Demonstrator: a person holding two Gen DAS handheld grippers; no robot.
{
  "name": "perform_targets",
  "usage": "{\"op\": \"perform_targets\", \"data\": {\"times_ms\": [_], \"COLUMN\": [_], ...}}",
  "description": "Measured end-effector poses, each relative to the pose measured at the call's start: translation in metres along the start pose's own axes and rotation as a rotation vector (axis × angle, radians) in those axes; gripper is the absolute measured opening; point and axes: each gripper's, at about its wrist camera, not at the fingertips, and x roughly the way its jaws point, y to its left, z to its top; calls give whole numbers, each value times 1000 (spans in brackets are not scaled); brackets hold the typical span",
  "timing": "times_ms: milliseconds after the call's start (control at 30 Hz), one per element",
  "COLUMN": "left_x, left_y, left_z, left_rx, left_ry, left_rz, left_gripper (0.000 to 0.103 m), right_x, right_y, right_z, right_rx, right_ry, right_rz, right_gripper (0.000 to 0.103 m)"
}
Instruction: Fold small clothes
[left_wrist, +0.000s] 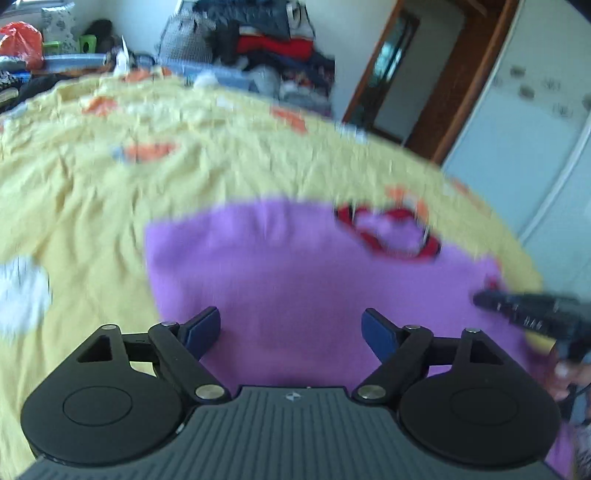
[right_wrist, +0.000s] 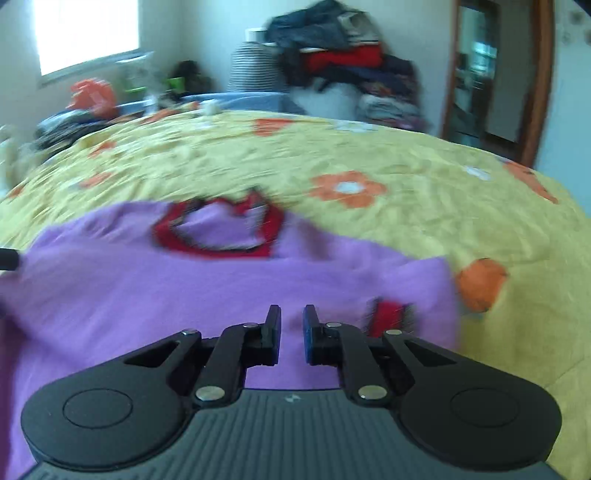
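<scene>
A small purple shirt (left_wrist: 295, 266) with a red and black collar (left_wrist: 388, 232) lies flat on a yellow flowered bedspread (left_wrist: 110, 177). My left gripper (left_wrist: 291, 332) is open and empty, hovering over the shirt's near part. The other gripper (left_wrist: 528, 314) shows at the right edge of the left wrist view. In the right wrist view the shirt (right_wrist: 184, 288) fills the left and middle, with its collar (right_wrist: 218, 229) beyond and a red cuff (right_wrist: 388, 314) to the right. My right gripper (right_wrist: 291, 328) hovers over the shirt, its jaws a narrow gap apart, holding nothing.
A pile of clothes (right_wrist: 343, 62) is stacked against the far wall. A blue tub (left_wrist: 74, 61) and an orange bag (left_wrist: 22, 42) sit beyond the bed. A wooden door frame (right_wrist: 543, 74) stands at the right. A window (right_wrist: 85, 33) is at the far left.
</scene>
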Motion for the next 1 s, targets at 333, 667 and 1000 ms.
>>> {"op": "perform_targets", "data": {"times_ms": [333, 667, 1000], "left_x": [-30, -51, -15], "left_y": [24, 25, 2], "left_z": [-19, -36, -39], "left_rx": [-49, 26, 139], "left_ry": [-47, -110, -70], "left_rz": [30, 44, -5], "left_gripper": [83, 76, 76], "right_x": [-13, -5, -5], "right_y": [-24, -33, -24], "right_z": [-13, -21, -27], "right_rx": [-34, -56, -14], "right_ry": [-4, 13, -1], "right_rz": [-102, -101, -55], "right_gripper": [10, 10, 12]}}
